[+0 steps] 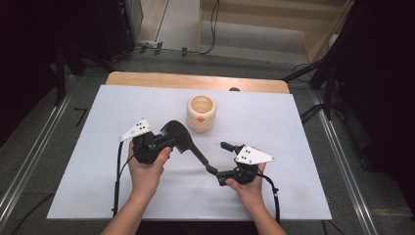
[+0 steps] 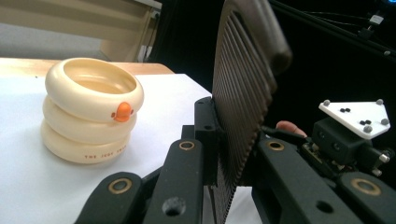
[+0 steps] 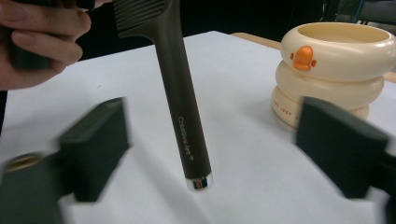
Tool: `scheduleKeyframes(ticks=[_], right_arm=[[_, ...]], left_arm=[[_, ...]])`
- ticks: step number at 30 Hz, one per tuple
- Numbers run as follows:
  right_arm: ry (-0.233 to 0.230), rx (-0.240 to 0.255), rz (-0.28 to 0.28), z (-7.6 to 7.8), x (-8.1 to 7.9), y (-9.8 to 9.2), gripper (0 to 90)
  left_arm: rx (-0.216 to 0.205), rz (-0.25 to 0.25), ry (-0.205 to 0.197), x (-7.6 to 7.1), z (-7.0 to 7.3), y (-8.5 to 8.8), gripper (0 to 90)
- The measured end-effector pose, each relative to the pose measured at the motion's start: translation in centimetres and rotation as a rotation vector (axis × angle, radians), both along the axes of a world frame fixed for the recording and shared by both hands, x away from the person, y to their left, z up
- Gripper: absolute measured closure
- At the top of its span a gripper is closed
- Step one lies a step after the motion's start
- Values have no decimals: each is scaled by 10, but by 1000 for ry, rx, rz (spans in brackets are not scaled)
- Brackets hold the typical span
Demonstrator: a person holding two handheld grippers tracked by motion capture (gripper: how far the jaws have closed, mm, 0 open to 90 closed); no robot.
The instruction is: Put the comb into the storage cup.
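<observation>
- The dark comb is held above the white table cover, its toothed head clamped between the shut jaws of the left gripper.
- Its handle slants towards the right gripper, whose jaws stand wide apart, gripping nothing.
- The cream duck-faced cup stands just behind.

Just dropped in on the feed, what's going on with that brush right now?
A person works two hand-held grippers over the white table. The left gripper is clamped on the ribbed head of a dark hairbrush, holding it tilted, handle end down toward the table. The right gripper has its jaws wide open on either side of the brush handle, not touching it, so only the left carries the brush. A cream duck-faced cup stands behind, untouched.
</observation>
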State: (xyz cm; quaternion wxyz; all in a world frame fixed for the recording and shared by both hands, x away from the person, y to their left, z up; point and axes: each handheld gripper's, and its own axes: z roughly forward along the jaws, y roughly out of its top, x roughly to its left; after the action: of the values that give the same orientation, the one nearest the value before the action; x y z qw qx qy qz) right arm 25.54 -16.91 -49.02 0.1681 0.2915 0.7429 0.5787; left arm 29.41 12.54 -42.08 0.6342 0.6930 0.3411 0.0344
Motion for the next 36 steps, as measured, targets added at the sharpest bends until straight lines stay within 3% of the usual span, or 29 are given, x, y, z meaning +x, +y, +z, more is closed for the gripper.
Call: scheduleKeyframes(ticks=[8, 20, 36], right_arm=[[18, 24, -33, -1, -2, -22, 0], [16, 5, -114, -5, -8, -55, 0], [13, -9, -174, -10, -19, -92, 0]], left_arm=[[15, 0, -23, 0, 4, 1, 841], [32, 9, -42, 2, 6, 5, 840], [32, 17, -52, 6, 11, 7, 841]])
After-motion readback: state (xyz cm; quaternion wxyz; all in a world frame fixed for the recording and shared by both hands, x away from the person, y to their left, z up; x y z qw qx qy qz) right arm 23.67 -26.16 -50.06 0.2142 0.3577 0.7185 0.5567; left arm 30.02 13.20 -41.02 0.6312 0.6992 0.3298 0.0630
